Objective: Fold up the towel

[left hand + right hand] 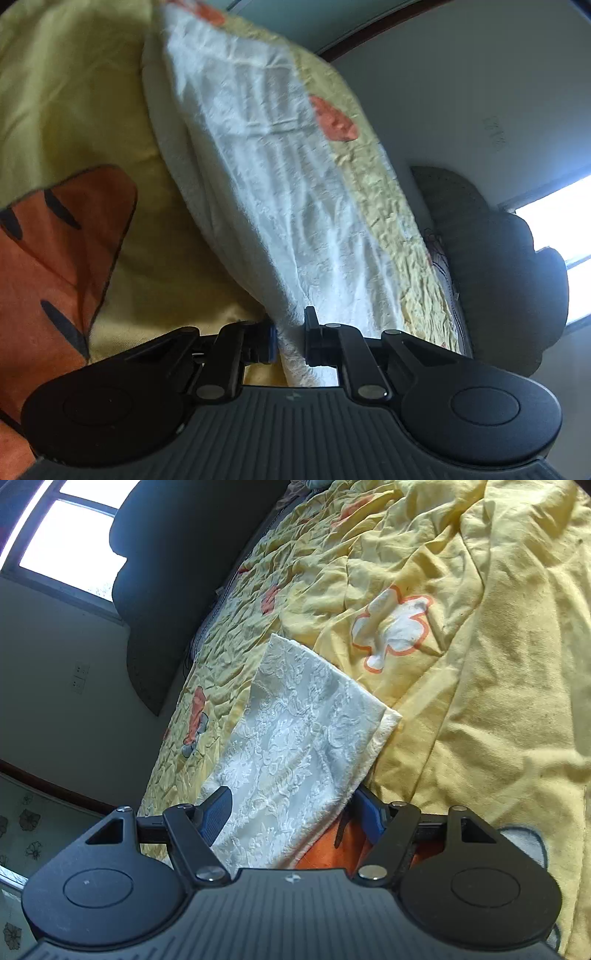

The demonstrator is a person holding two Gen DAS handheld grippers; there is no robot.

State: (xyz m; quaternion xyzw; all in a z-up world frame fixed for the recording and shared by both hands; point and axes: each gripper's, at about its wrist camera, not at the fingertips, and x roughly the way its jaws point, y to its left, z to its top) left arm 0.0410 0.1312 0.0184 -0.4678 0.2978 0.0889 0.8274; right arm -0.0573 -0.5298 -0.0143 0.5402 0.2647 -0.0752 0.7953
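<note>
A white embossed towel (295, 716) lies folded into a long strip on a yellow flowered bedsheet (480, 686), its far end showing two layers slightly offset. My right gripper (295, 808) is open, its fingers standing either side of the strip's near end without pinching it. In the left wrist view the towel (258, 177) rises away from the camera as a blurred white band over the sheet (74, 110). My left gripper (290, 328) is shut on the towel's near edge, with the cloth pinched between its narrow jaws.
A dark padded headboard (177, 576) stands along the far side of the bed, below a bright window (66, 539). A grey wall with a socket (79, 679) and a patterned floor (22, 827) lie left of the mattress edge.
</note>
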